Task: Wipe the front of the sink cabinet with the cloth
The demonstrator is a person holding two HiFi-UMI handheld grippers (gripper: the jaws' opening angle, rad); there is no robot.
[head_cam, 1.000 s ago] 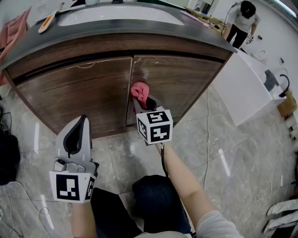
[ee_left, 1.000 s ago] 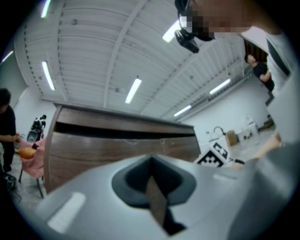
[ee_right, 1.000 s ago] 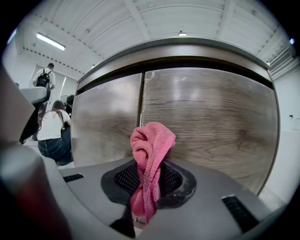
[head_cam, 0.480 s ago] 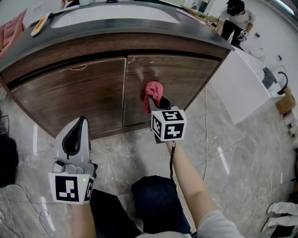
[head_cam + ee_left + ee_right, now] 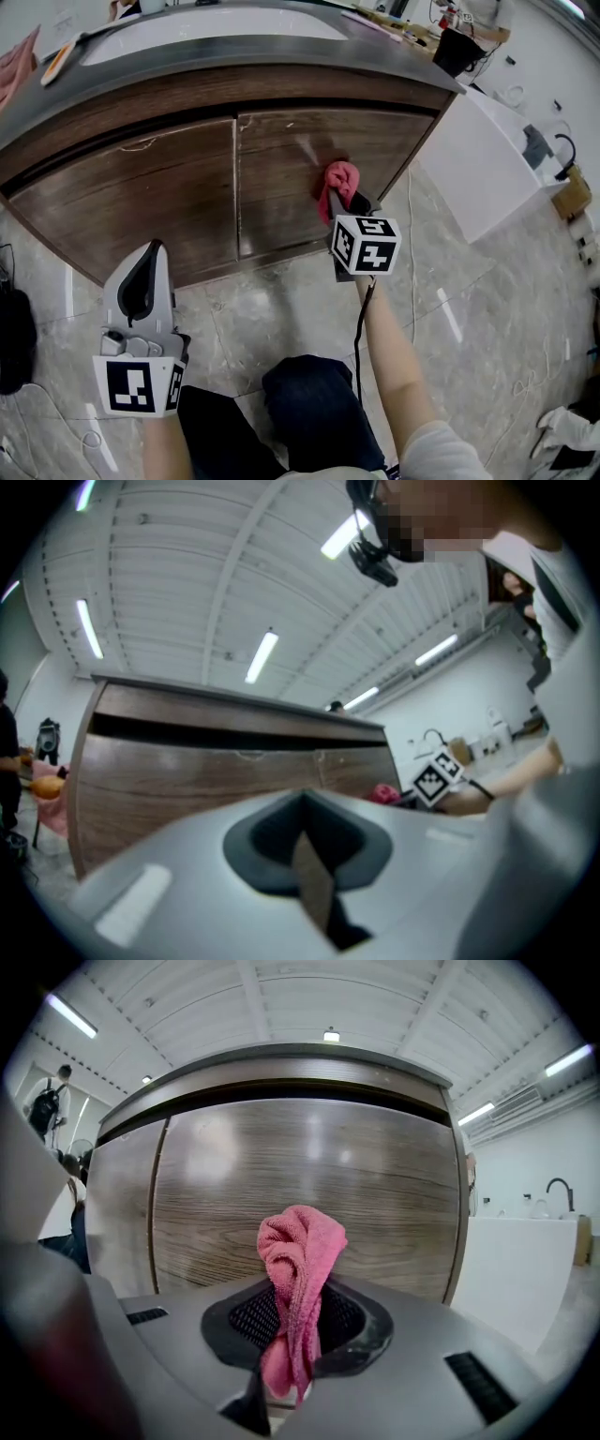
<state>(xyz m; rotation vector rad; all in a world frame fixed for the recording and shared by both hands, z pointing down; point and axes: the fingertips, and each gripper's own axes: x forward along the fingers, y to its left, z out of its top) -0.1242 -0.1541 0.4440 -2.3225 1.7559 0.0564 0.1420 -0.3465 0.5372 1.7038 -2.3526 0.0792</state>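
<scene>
Cloth (image 5: 298, 1269), pink and bunched into a tall twist, stands clamped between the jaws of the right gripper (image 5: 293, 1349), its lower end pinched and its rounded top poking out ahead of them. In the head view the cloth (image 5: 339, 181) sits against the right door (image 5: 281, 178) of the sink cabinet (image 5: 187, 103), towards that door's right side and about halfway up; whether it presses on the wood or only just meets it cannot be told. The right gripper (image 5: 350, 202) reaches in from below on an outstretched bare forearm (image 5: 384, 347). The door's brown wood grain (image 5: 309, 1171) fills the right gripper view behind the cloth.

Off to the left, the left gripper (image 5: 150, 267) hangs low over the grey tiled floor (image 5: 281, 305), well apart from the cabinet and below the left door (image 5: 141, 202). Its jaws are pressed together with nothing between them (image 5: 305, 860). A dark countertop (image 5: 234, 52) caps the cabinet, and a white unit (image 5: 478, 164) stands just beside its right end.
</scene>
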